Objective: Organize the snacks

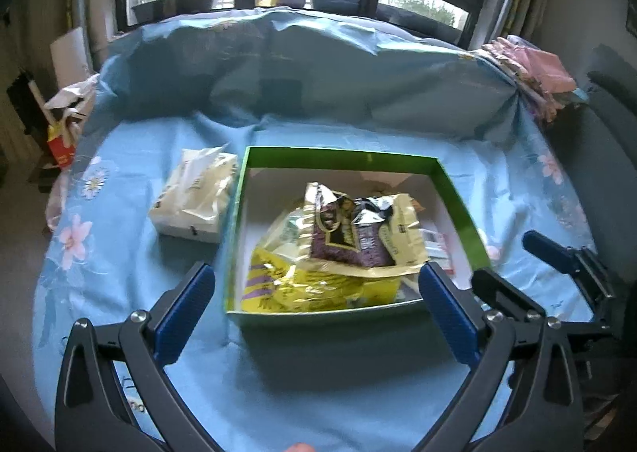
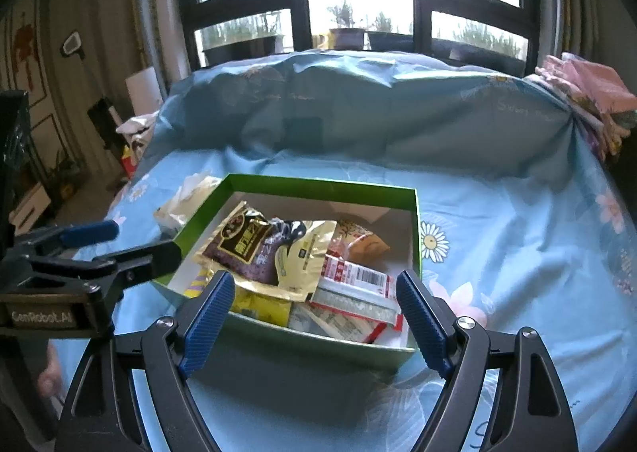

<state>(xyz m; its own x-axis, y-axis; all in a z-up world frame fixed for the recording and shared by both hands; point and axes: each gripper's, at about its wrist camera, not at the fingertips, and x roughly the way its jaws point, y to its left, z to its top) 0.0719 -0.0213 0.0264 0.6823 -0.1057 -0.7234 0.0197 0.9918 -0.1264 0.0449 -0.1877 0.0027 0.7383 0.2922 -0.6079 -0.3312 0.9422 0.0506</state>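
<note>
Left wrist view: the left gripper point(image 1: 314, 304) hangs open and empty over the near edge of the green box point(image 1: 458, 197) on the bed point(image 1: 119, 272). Its crinkly snack bags point(image 1: 350, 237) look light and slippery; pinch a sealed edge.

Right wrist view: the right gripper point(image 2: 314, 316) is open too, holding nothing. The flat packets point(image 2: 358, 284) look stiffer.

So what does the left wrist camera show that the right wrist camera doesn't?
Only the left wrist view shows the whole white tissue pack beside the green box; the right view catches just its top. Only the right wrist view shows the red-and-white barcode packet clearly, and an orange snack bag. Both show the purple bag on top inside the box, the blue floral cloth, and both grippers open and empty.
</note>
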